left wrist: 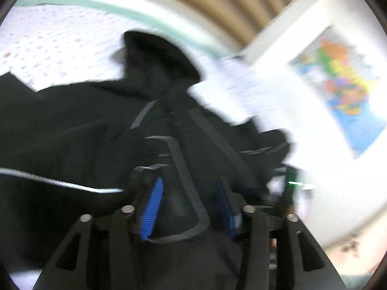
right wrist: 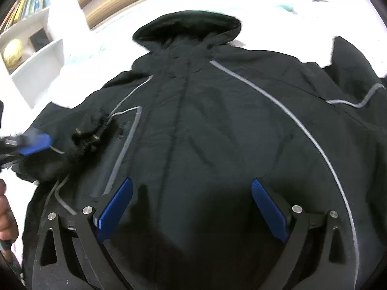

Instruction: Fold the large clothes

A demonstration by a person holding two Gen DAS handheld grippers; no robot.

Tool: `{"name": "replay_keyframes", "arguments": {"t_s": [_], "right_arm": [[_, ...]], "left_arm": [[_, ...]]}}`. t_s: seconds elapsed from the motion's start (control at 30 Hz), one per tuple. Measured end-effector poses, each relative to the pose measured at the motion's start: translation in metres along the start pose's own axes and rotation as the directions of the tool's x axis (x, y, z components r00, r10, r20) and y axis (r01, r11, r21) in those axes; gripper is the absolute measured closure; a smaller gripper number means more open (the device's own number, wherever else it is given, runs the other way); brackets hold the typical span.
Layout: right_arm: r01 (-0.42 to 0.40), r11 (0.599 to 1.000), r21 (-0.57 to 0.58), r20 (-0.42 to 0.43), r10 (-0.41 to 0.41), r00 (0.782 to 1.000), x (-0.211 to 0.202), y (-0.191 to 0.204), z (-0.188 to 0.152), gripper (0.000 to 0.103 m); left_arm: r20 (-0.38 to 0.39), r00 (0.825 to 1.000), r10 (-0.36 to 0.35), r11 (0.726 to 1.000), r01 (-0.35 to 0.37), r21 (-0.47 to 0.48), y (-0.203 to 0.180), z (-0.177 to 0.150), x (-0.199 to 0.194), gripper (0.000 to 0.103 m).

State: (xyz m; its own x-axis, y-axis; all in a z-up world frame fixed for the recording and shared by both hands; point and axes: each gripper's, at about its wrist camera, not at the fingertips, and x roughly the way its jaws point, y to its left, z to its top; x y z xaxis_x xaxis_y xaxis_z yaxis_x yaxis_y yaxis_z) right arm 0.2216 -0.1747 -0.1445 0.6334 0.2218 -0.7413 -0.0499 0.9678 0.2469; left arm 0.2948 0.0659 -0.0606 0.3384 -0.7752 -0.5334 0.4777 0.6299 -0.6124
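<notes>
A black hooded jacket (right wrist: 217,125) with grey piping lies front up on the bed, its hood (right wrist: 188,26) at the far end. One sleeve is folded in over the chest, and its bunched cuff (right wrist: 89,133) rests beside a grey-edged pocket. In the left wrist view, my left gripper (left wrist: 189,186) hovers over the jacket (left wrist: 72,125) with its blue pads apart and not pressing on fabric. The right wrist view shows the same left gripper (right wrist: 36,143) just left of the cuff. My right gripper (right wrist: 191,205) stands wide open above the jacket's lower front, with nothing between its fingers.
The jacket rests on a white patterned bed sheet (left wrist: 48,48). A white bookshelf (right wrist: 31,55) with a pale ball (right wrist: 13,52) stands at the far left. A colourful map (left wrist: 343,84) hangs on the white wall. A person's hand (right wrist: 6,215) shows at the left edge.
</notes>
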Motion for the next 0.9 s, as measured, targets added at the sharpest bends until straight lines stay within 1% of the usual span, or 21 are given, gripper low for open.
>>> {"name": "replay_keyframes", "arguments": {"t_s": [0.03,0.07,0.1,0.13,0.17,0.2,0.23,0.27,0.3,0.33,0.37,0.4,0.47,0.5,0.53,0.57,0.6,0.67,0.73,0.8,0.9], "right_arm": [[-0.036,0.999,-0.006,-0.015,0.036,0.999,-0.003,0.01,0.004,0.003],[-0.069,0.997,-0.017,-0.024,0.068,0.997,-0.006,0.02,0.008,0.003],[-0.094,0.995,-0.037,-0.031,0.093,0.995,-0.01,0.035,0.014,0.003],[-0.1,0.993,-0.06,-0.035,0.098,0.995,-0.012,0.049,0.02,0.003],[-0.093,0.992,-0.088,-0.041,0.09,0.995,-0.012,0.066,0.027,0.003],[-0.086,0.991,-0.104,-0.048,0.081,0.996,-0.01,0.077,0.031,0.003],[-0.09,0.99,-0.11,-0.06,0.083,0.995,-0.005,0.087,0.037,0.003],[-0.109,0.989,-0.101,-0.071,0.102,0.992,0.001,0.094,0.041,0.003],[-0.139,0.987,-0.075,-0.084,0.133,0.988,0.011,0.099,0.045,0.003],[-0.149,0.988,-0.049,-0.093,0.144,0.985,0.019,0.101,0.046,0.004],[-0.146,0.989,-0.011,-0.111,0.144,0.983,0.03,0.1,0.046,0.006],[-0.133,0.99,0.043,-0.145,0.138,0.98,0.044,0.097,0.045,0.011],[-0.145,0.978,0.153,-0.197,0.174,0.965,0.07,0.091,0.042,0.016],[-0.146,0.975,0.166,-0.175,0.175,0.969,0.074,0.091,0.043,0.019],[-0.172,0.974,0.149,-0.142,0.193,0.971,0.072,0.095,0.045,0.028],[-0.242,0.963,0.119,-0.124,0.256,0.959,0.068,0.104,0.048,0.065],[-0.241,0.966,0.096,-0.112,0.251,0.962,0.063,0.11,0.049,0.067],[-0.206,0.978,0.019,-0.069,0.207,0.976,0.046,0.123,0.052,0.068],[-0.172,0.984,-0.052,0.009,0.173,0.985,0.018,0.127,0.058,0.069],[-0.147,0.987,-0.069,0.065,0.152,0.986,-0.005,0.12,0.066,0.07],[-0.099,0.993,-0.072,0.14,0.108,0.984,-0.042,0.092,0.081,0.07]], "left_arm": [[0.025,0.999,-0.032,0.999,0.032,0.002,-0.002,0.0,-0.013,0.047],[0.06,0.997,-0.045,0.999,0.045,0.008,-0.005,0.0,-0.026,0.046],[0.111,0.994,-0.017,1.0,0.016,0.013,-0.005,0.0,-0.043,0.045],[0.151,0.988,0.038,0.999,-0.04,0.011,-0.003,0.001,-0.055,0.045],[0.182,0.978,0.104,0.994,-0.108,0.009,0.0,0.001,-0.065,0.045],[0.207,0.959,0.193,0.981,-0.196,-0.003,0.005,0.0,-0.073,0.045],[0.221,0.934,0.28,0.96,-0.28,-0.032,0.013,0.0,-0.079,0.045],[0.223,0.913,0.341,0.94,-0.335,-0.067,0.021,0.003,-0.08,0.045],[0.218,0.899,0.38,0.925,-0.368,-0.096,0.031,0.001,-0.083,0.046],[0.208,0.887,0.413,0.91,-0.392,-0.135,0.046,-0.003,-0.086,0.046],[0.202,0.885,0.42,0.906,-0.394,-0.154,0.055,-0.007,-0.087,0.046],[0.193,0.888,0.418,0.904,-0.384,-0.188,0.07,-0.013,-0.088,0.046],[0.19,0.899,0.394,0.907,-0.347,-0.24,0.085,-0.021,-0.088,0.046],[0.194,0.906,0.376,0.911,-0.322,-0.259,0.09,-0.024,-0.09,0.046],[0.198,0.91,0.364,0.913,-0.307,-0.27,0.094,-0.024,-0.095,0.046],[0.204,0.911,0.358,0.914,-0.297,-0.275,0.094,-0.024,-0.097,0.046],[0.209,0.908,0.364,0.913,-0.303,-0.274,0.093,-0.025,-0.099,0.046],[0.212,0.901,0.379,0.911,-0.323,-0.256,0.085,-0.019,-0.1,0.046],[0.225,0.901,0.37,0.919,-0.32,-0.231,0.075,-0.017,-0.103,0.046],[0.238,0.902,0.359,0.927,-0.315,-0.204,0.063,-0.014,-0.105,0.046],[0.254,0.902,0.348,0.935,-0.315,-0.161,0.046,-0.006,-0.098,0.046]]}}
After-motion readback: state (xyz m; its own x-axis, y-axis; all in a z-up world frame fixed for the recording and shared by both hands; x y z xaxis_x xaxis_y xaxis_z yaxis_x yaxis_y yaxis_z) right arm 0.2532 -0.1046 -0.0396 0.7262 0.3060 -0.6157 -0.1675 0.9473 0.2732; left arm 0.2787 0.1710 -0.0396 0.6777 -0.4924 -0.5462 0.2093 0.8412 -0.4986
